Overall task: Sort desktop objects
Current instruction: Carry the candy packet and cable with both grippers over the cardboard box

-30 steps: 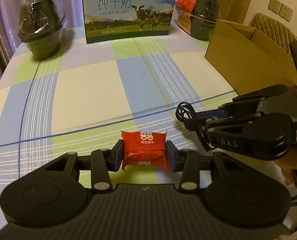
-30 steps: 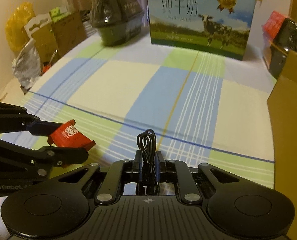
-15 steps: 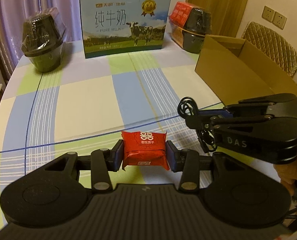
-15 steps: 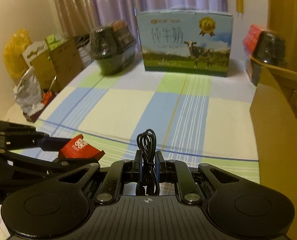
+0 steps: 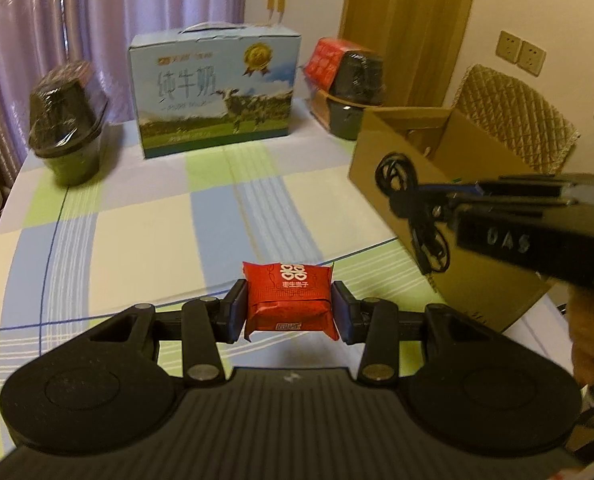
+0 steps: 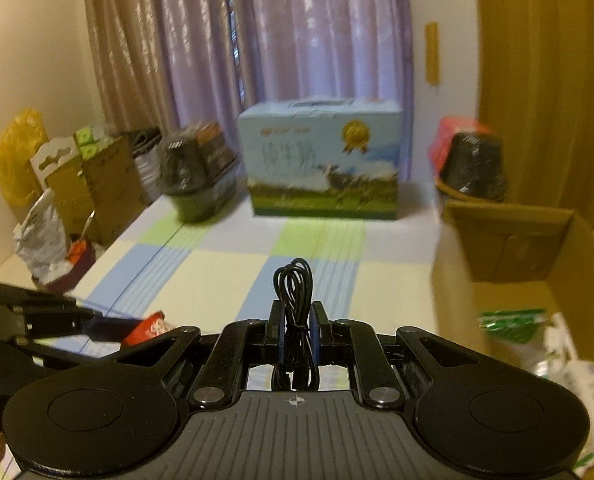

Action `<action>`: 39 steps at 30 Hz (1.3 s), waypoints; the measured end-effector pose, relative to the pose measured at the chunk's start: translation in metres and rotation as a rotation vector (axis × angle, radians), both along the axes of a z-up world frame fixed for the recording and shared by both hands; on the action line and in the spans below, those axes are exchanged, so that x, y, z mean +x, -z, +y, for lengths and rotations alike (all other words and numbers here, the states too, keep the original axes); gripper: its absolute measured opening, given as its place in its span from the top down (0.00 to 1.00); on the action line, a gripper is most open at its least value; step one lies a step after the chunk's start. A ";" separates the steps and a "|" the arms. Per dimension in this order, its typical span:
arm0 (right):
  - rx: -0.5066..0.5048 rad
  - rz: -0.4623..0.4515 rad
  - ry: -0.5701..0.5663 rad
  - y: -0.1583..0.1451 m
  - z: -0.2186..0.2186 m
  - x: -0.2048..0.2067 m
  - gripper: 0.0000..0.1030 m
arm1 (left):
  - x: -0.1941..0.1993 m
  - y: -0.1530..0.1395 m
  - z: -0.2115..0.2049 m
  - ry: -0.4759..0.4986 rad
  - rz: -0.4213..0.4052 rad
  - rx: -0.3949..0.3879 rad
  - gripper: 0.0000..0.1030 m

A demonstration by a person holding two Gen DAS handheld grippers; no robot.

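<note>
- Round table with the blue, green and cream checked cloth: the middle is bare; what stands on it is along the far edge (probably backdrop, not sort items).
- Landmark: open brown cardboard box at the table's right edge. It already holds a green-printed bag and a white packet, so part of the sort looks done.
- Blue milk carton with a cow picture: well left of the box, at the back.
- Two dark plastic-wrapped tubs: one far left of the box, one just behind it with a red package beside.
- Right gripper: jaws closed narrow on a coiled black cable, loop sticking up. In the left wrist view the cable hangs in front of the box's near wall, not yet over the opening.
- Left gripper: jaws partway in, pads pressed on both sides of a red foil snack packet with white characters, held above the cloth, left of the box and nearer the camera.
- Judgement: both last visible loose items are lifted; left to do is carry over the rim and release, cable likely first. Can't tell if more items sit out of view.
</note>
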State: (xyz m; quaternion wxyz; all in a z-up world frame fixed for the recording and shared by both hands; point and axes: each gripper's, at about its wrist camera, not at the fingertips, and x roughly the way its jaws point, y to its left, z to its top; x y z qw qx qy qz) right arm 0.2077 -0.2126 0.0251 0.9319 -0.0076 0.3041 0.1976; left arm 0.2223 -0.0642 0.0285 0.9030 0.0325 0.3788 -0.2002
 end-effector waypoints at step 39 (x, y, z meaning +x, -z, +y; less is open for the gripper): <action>-0.085 -0.008 0.296 -0.026 -0.227 -0.029 0.91 | 0.001 -0.012 -0.206 0.240 -0.031 -0.151 0.63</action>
